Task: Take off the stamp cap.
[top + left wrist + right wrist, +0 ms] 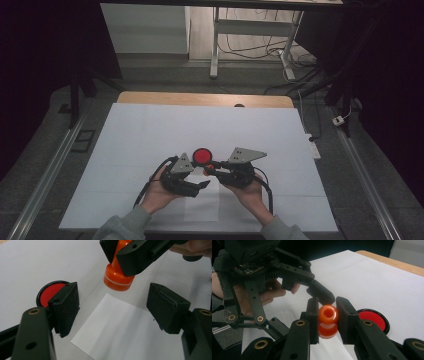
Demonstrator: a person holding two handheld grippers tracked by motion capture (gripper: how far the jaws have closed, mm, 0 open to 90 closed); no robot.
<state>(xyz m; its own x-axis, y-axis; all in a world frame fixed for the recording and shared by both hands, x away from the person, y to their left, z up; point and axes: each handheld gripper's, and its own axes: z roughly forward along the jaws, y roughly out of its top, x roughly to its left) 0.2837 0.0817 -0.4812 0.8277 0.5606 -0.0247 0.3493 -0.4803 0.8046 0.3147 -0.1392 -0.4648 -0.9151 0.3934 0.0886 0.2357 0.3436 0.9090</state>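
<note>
Orange plastic marks the stamp [327, 321], which is clamped by its neck in the right tool [327, 320] and held upright, base down, just above the far corner of the white paper sheet [120, 330] near the surface's [150, 130] front edge. Beside it, the left tool [112, 307] is held with jaws apart, empty. Farther back, the red ink pad [202, 156] is seen. No writing can be read.

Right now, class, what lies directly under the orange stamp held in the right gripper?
Under the orange stamp, gripped by the right gripper, lies the white sheet of paper on the table cover. The stamp's underside cannot be seen.
</note>
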